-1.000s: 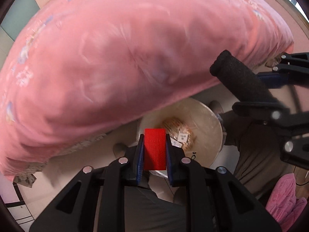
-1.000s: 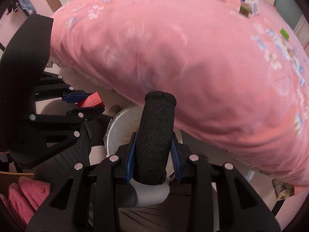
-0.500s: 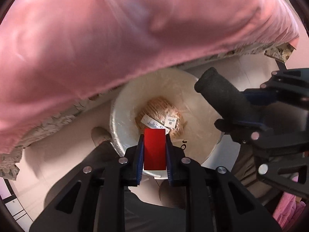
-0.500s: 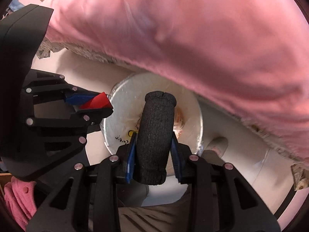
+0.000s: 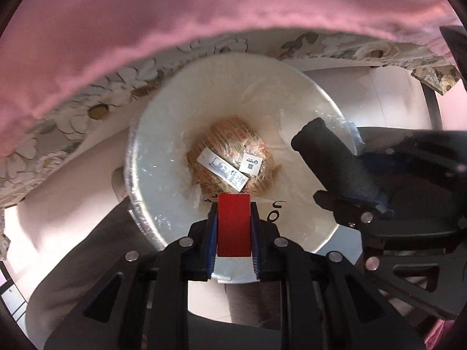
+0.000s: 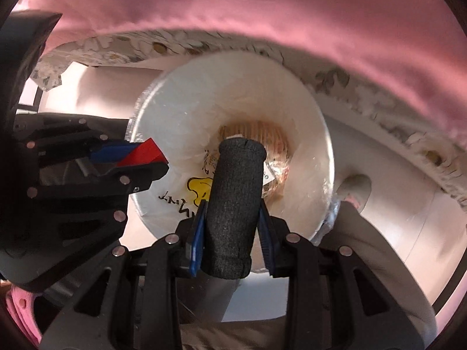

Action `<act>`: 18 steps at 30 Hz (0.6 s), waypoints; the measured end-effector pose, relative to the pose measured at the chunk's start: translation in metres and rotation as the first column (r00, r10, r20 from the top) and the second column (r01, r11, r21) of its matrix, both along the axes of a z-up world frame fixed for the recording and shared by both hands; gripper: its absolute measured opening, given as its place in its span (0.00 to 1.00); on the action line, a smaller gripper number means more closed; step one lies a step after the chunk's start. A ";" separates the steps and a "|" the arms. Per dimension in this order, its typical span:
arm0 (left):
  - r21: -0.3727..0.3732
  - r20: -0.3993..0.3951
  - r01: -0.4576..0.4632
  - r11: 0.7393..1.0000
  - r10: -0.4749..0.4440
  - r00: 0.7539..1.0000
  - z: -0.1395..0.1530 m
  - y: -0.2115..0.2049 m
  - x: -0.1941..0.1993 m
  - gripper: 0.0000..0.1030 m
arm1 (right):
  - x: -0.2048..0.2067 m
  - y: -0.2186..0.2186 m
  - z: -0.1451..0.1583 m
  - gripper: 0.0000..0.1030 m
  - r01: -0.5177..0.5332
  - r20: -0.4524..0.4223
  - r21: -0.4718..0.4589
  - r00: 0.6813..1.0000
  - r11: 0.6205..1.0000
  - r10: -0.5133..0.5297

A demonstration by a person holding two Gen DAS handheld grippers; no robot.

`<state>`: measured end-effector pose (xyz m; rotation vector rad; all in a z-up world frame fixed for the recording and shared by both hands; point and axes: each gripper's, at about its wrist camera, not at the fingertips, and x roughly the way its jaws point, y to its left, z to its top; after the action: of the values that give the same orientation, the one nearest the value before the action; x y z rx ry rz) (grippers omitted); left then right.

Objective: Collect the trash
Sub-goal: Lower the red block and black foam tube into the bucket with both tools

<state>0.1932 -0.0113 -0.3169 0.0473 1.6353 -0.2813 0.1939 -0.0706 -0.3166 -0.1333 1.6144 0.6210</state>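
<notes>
A white trash bin (image 5: 163,157) (image 6: 181,108) with a clear liner stands on the floor below both grippers. At its bottom lies a brown crumpled wrapper (image 5: 233,157) (image 6: 277,143) with white labels. My left gripper (image 5: 233,213) (image 6: 137,157) is shut on a flat red block (image 5: 234,224) (image 6: 143,153) and hangs over the bin's near rim. My right gripper (image 6: 232,207) (image 5: 353,189) is shut on a black foam cylinder (image 6: 233,204) (image 5: 329,157), which juts over the bin's opening.
A pink quilt (image 5: 146,23) (image 6: 292,29) overhangs the bin from above, with a floral bed edge (image 5: 87,102) under it. A person's legs in grey-brown trousers (image 5: 96,262) (image 6: 373,248) and a foot (image 6: 354,186) stand close beside the bin on the pale floor.
Both grippers have sunk toward the bin, which now looks larger and fills the middle of each view. The quilt has slid to the top. The red block and foam cylinder stay gripped.
</notes>
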 end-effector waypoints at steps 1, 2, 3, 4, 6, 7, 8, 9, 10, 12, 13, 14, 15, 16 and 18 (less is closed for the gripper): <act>-0.007 -0.011 -0.008 1.000 0.008 1.000 -0.005 0.000 0.001 0.21 | 0.002 0.001 -0.006 0.33 0.010 -0.011 0.002 1.000 1.000 -0.010; -0.013 -0.021 -0.015 1.000 0.014 1.000 -0.009 0.002 0.003 0.21 | 0.004 0.002 -0.011 0.33 0.015 -0.019 0.001 1.000 1.000 -0.015; -0.019 -0.032 -0.023 1.000 0.022 0.999 -0.014 0.002 0.004 0.21 | 0.005 0.002 -0.017 0.33 0.018 -0.027 -0.002 0.999 1.000 -0.019; -0.024 -0.044 -0.030 0.999 0.029 0.999 -0.020 0.002 0.005 0.21 | 0.005 0.001 -0.023 0.33 0.022 -0.033 -0.005 0.999 1.000 -0.022; -0.030 -0.064 -0.046 0.998 0.044 0.997 -0.031 0.003 0.007 0.21 | 0.005 0.002 -0.028 0.33 0.028 -0.045 -0.013 0.999 1.000 -0.028; -0.033 -0.075 -0.051 0.998 0.049 0.996 -0.036 0.002 0.007 0.21 | 0.006 0.002 -0.033 0.33 0.033 -0.054 -0.014 0.998 0.999 -0.034; -0.035 -0.084 -0.057 0.998 0.054 0.995 -0.040 0.003 0.007 0.21 | 0.009 0.001 -0.037 0.33 0.038 -0.059 -0.015 0.997 0.999 -0.039; -0.038 -0.095 -0.065 0.997 0.062 0.994 -0.045 0.004 0.008 0.22 | 0.011 0.001 -0.041 0.33 0.042 -0.065 -0.017 0.997 0.999 -0.043; -0.042 -0.110 -0.073 0.996 0.067 0.992 -0.051 0.004 0.008 0.22 | 0.013 0.001 -0.046 0.33 0.046 -0.072 -0.019 0.996 0.999 -0.047; -0.053 -0.129 -0.089 0.995 0.082 0.988 -0.060 0.006 0.009 0.22 | 0.014 0.001 -0.053 0.33 0.052 -0.082 -0.021 0.995 0.998 -0.053; -0.053 -0.139 -0.095 0.994 0.087 0.986 -0.066 0.005 0.009 0.22 | 0.014 0.002 -0.056 0.33 0.052 -0.085 -0.026 0.995 0.998 -0.054; -0.055 -0.147 -0.100 0.994 0.091 0.985 -0.070 0.006 0.009 0.22 | 0.014 0.003 -0.060 0.33 0.050 -0.083 -0.032 0.995 0.998 -0.052; -0.056 -0.156 -0.105 0.993 0.095 0.983 -0.075 0.006 0.010 0.22 | 0.014 0.004 -0.062 0.33 0.044 -0.081 -0.039 0.996 0.998 -0.047; -0.056 -0.161 -0.107 0.993 0.097 0.982 -0.077 0.005 0.010 0.22 | 0.014 0.005 -0.064 0.33 0.036 -0.077 -0.048 0.996 0.998 -0.040; -0.053 -0.168 -0.107 0.993 0.097 0.981 -0.082 0.004 0.012 0.22 | 0.015 0.007 -0.067 0.33 0.027 -0.080 -0.055 0.996 0.998 -0.031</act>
<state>0.2056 -0.0070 -0.3990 -0.1097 1.7860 -0.2628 0.2085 -0.0634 -0.3838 -0.1256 1.7088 0.5664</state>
